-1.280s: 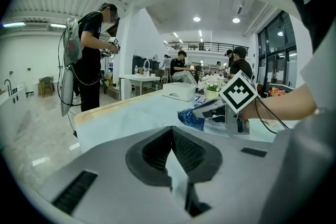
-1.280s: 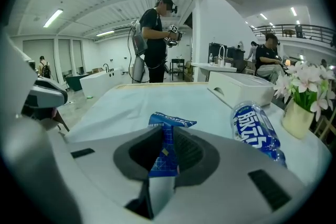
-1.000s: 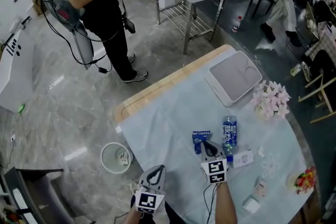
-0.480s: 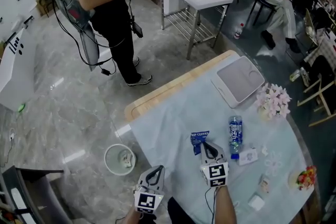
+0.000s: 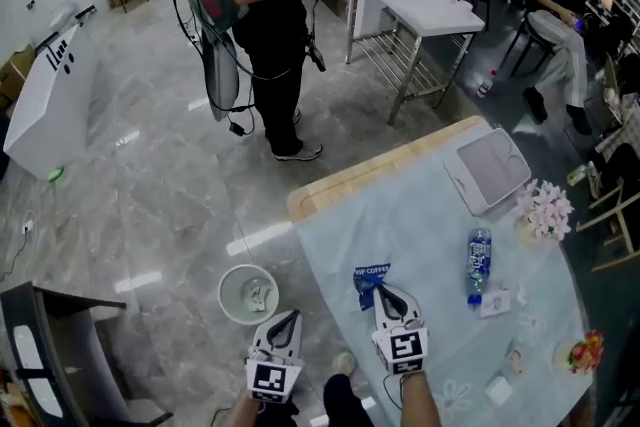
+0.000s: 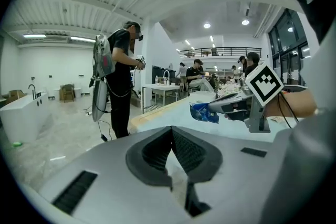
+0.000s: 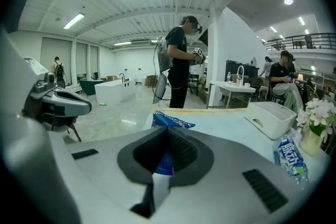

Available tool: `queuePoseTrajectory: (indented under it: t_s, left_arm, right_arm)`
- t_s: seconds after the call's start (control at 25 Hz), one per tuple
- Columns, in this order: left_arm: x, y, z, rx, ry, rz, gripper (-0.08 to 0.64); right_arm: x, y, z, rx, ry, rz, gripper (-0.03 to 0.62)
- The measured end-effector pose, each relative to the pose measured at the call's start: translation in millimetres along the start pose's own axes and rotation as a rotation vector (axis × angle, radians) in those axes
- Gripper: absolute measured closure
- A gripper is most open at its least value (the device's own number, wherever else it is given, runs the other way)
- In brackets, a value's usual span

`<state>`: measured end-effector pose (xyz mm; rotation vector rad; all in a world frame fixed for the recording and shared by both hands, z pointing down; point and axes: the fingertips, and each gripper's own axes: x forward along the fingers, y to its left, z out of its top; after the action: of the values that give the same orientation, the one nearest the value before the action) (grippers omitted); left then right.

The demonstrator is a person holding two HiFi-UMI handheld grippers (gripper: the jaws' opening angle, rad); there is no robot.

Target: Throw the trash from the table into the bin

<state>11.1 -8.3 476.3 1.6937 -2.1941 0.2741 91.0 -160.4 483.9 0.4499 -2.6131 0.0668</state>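
Carry step: right claw (image 5: 387, 296) grips the packet (image 5: 369, 277) at the bench's (image 5: 420, 215) left edge; left claw (image 5: 285, 323) clenched, empty. Next, swing over the bin (image 5: 247, 295) and release.

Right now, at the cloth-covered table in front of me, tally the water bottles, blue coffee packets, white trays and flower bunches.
Water bottle: 1
Blue coffee packet: 1, held in the right gripper
White tray: 1
Flower bunch: 1
Total: 4

Coffee packet (image 5: 366, 275): leaves the bottle (image 5: 478, 265), now near the desk (image 5: 400, 215) edge.
Right tongs (image 5: 385, 291): swing toward the bin (image 5: 248, 294) with it.
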Motion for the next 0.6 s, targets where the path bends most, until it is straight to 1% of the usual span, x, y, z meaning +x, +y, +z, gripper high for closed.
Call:
queuePoseTrajectory:
  t_s: [0.12,0.24,0.48,0.6]
  left_arm:
    - [-23,25,-6,-0.016,-0.004,0.061,0.552]
    - [-46,52,-15,-0.003,0.002,0.115,0.552]
    - [-92,105,-40,-0.084,0.006,0.230,0.552]
    - [-113,130,-55,-0.087,0.011,0.271,0.552]
  right_arm:
    - [6,40,6,-0.009,-0.002,0.071,0.583]
    - [14,83,9,-0.020,-0.004,0.139,0.583]
    - [35,171,19,-0.046,-0.002,0.273,0.583]
    - [49,211,21,-0.048,0.001,0.326,0.583]
